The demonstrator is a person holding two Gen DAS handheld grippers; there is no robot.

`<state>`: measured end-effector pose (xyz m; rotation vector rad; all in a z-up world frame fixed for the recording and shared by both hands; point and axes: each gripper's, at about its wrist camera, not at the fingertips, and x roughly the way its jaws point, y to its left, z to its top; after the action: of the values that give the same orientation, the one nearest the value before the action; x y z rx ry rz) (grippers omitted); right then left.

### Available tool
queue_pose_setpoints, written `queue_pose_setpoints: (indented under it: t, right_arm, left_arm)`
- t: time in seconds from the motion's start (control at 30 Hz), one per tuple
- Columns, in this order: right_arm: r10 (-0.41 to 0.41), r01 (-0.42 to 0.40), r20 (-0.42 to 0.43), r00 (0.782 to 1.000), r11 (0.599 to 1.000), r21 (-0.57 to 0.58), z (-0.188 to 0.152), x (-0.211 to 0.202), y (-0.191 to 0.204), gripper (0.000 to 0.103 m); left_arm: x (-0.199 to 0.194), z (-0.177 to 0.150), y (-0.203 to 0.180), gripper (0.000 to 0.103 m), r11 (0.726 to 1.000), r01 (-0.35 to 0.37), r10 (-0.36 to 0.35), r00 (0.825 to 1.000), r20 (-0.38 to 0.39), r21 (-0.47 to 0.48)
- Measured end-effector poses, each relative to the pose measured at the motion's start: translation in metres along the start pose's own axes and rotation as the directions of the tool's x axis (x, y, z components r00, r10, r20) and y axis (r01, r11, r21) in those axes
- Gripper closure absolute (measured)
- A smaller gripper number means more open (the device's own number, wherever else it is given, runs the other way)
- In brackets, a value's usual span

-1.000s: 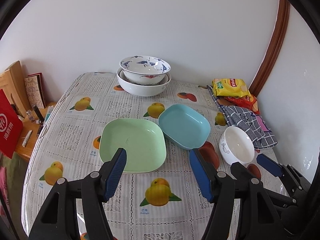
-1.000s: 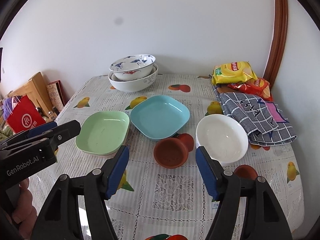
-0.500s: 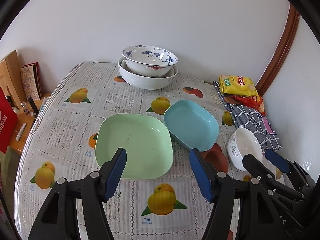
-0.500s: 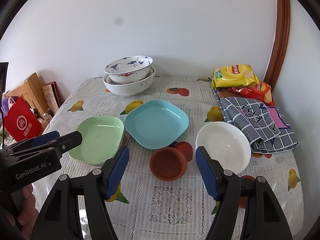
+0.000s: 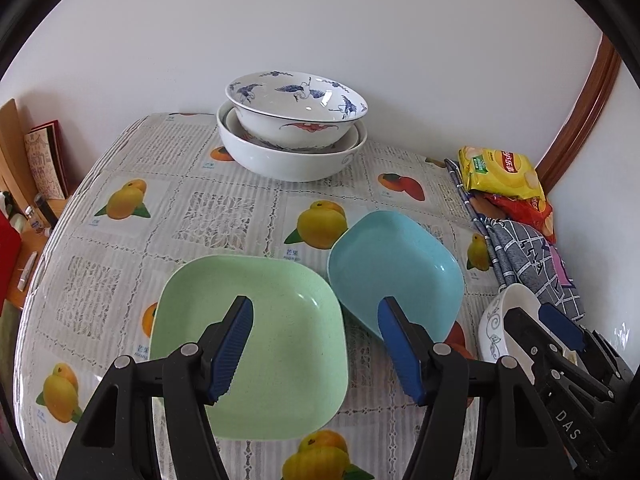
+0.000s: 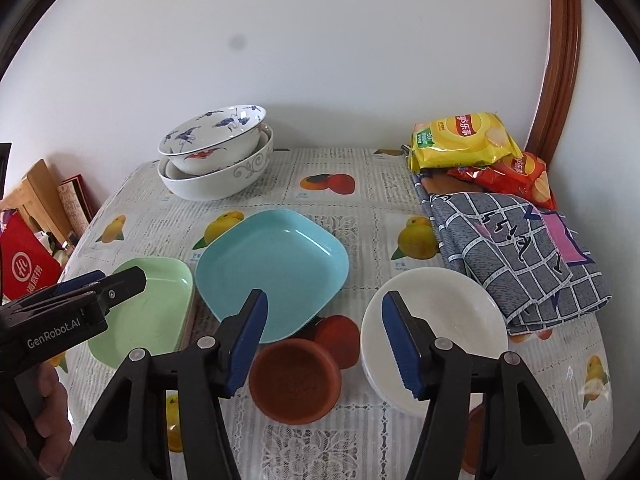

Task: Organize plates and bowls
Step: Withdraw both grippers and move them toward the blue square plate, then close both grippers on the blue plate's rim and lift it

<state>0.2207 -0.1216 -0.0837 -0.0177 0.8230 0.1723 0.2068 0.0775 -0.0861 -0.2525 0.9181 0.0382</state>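
We come in over the counter [image 5: 224, 216] with both tongs, and nothing is gripped yet. At our far left, around nine o'clock off the counter's edge, sit a red bag [image 6: 24, 268] and some books [image 5: 46, 160], out of play. The left tongs [image 5: 316, 344] stand about half wide over the green plate [image 5: 280, 344], pads clear of it and nothing between them; we judge they are lining up on its rim at three o'clock. Up at twelve o'clock the patterned bowl [image 5: 296, 104] nests inside the big white bowl [image 5: 292, 156], pushed back to the wall, likely the pile the rest belongs near. Just right of the green plate the blue plate [image 6: 272, 268] lies tilted, its near edge propped on the terracotta dish [image 6: 296, 380], so it probably wants lifting off first. The right tongs [image 6: 324, 344] hang above that dish; their jaws have just been closing and stand at a middling gap, with nothing pinched. At their two o'clock sits the small white bowl [image 6: 436, 320], touching the checked cloth [image 6: 516, 248], with snack bags [image 6: 464, 140] beyond in the corner. Two flat plates could stack together, bowls with bowls.
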Motion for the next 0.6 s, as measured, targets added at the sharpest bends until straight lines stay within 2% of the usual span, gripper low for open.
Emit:
queue_pose_setpoints:
  t: [0.23, 0.3, 0.53, 0.6]
  right_arm:
    - [0.006, -0.006, -0.014, 1.000, 1.000, 0.012, 0.018, 0.033, -0.010, 0.051]
    - [0.000, 0.001, -0.030, 1.000, 1.000, 0.012, 0.020, 0.044, -0.011, 0.056]
    - [0.000, -0.001, -0.086, 0.996, 1.000, -0.013, 0.023, 0.078, -0.007, 0.059]
    - [-0.009, 0.007, -0.093, 0.996, 1.000, -0.024, 0.024, 0.085, -0.006, 0.059]
  left_arm:
    - [0.032, 0.020, -0.021, 0.041, 0.996, -0.019, 0.021, 1.000, -0.019, 0.084]
    - [0.041, 0.023, -0.024, 0.041, 0.995, -0.024, 0.026, 0.999, -0.025, 0.101]
    - [0.075, 0.031, -0.024, 0.043, 0.994, -0.020, 0.028, 0.997, -0.072, 0.110]
    - [0.084, 0.033, -0.023, 0.047, 0.995, -0.015, 0.024, 0.996, -0.089, 0.102]
